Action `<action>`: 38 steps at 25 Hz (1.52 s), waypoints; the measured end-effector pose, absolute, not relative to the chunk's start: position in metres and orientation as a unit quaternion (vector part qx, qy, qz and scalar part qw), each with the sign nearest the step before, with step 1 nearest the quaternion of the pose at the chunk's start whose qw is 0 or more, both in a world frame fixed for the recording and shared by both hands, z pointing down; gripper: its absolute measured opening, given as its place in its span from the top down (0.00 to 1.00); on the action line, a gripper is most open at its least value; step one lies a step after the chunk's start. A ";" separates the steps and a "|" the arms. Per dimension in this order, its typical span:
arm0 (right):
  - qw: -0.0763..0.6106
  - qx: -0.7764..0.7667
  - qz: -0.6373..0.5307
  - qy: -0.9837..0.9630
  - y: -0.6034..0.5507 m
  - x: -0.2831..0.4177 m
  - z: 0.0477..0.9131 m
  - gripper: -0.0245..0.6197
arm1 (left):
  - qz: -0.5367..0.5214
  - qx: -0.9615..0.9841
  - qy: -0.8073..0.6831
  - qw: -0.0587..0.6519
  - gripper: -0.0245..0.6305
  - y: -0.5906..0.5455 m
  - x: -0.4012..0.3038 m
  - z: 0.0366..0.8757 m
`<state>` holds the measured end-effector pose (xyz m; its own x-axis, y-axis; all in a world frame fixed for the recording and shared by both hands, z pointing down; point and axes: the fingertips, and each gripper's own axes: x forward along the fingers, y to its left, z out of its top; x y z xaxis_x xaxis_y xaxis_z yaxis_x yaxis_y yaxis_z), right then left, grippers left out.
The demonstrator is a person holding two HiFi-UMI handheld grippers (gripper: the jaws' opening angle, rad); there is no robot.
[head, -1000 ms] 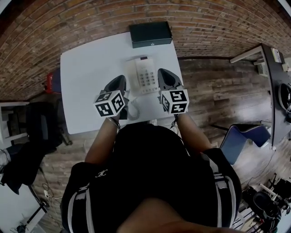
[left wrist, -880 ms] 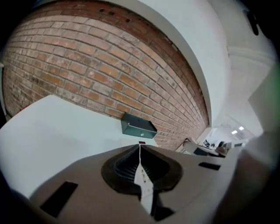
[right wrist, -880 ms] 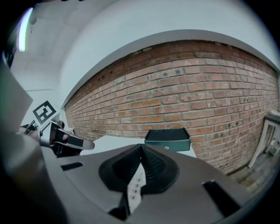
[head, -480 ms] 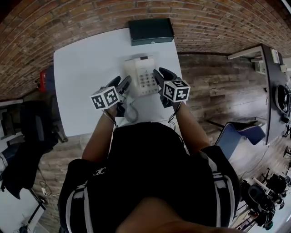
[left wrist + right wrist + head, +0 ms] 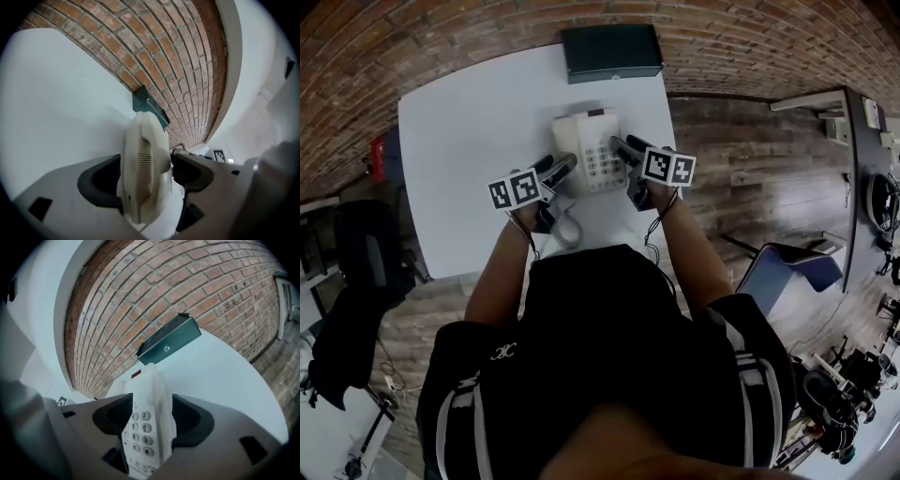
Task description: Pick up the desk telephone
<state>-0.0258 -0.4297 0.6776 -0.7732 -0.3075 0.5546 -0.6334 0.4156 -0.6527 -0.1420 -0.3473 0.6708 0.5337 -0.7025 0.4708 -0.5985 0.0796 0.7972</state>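
Note:
A cream desk telephone [image 5: 591, 155] sits on the white table [image 5: 469, 131], its handset on the left and keypad on the right. My left gripper [image 5: 562, 167] is at the phone's left side. Its jaws are opening, with the handset [image 5: 143, 140] between them in the left gripper view, where the left gripper [image 5: 146, 177] straddles it without a clear squeeze. My right gripper [image 5: 621, 148] is at the phone's right side. Its jaws are opening too, and in the right gripper view the right gripper [image 5: 147, 420] straddles the keypad edge of the phone [image 5: 150, 385].
A dark green box [image 5: 611, 52] lies at the table's far edge against the brick wall, just behind the phone. The phone's coiled cord [image 5: 567, 228] loops toward the near edge. A blue chair [image 5: 787, 272] stands right of the table on the wooden floor.
Both grippers have come down and forward from above the table to either side of the phone. Their marker cubes have rolled outward, and both pairs of jaws have opened.

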 end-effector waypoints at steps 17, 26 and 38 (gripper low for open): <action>0.173 0.227 0.554 -0.782 -0.420 -0.037 0.706 0.61 | -0.082 0.689 -0.398 0.600 0.42 -0.353 -0.129 0.687; 0.182 0.238 0.538 -0.788 -0.414 -0.038 0.699 0.61 | -0.054 0.684 -0.403 0.605 0.44 -0.346 -0.129 0.686; 0.179 0.239 0.523 -0.798 -0.397 -0.034 0.666 0.62 | -0.047 0.699 -0.408 0.585 0.45 -0.332 -0.126 0.655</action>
<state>-0.0343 -0.3974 0.6661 -0.8218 -0.1948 0.5354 -0.5687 0.3377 -0.7501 -0.1263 -0.3316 0.6552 0.6623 -0.6257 0.4122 -0.5155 0.0188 0.8567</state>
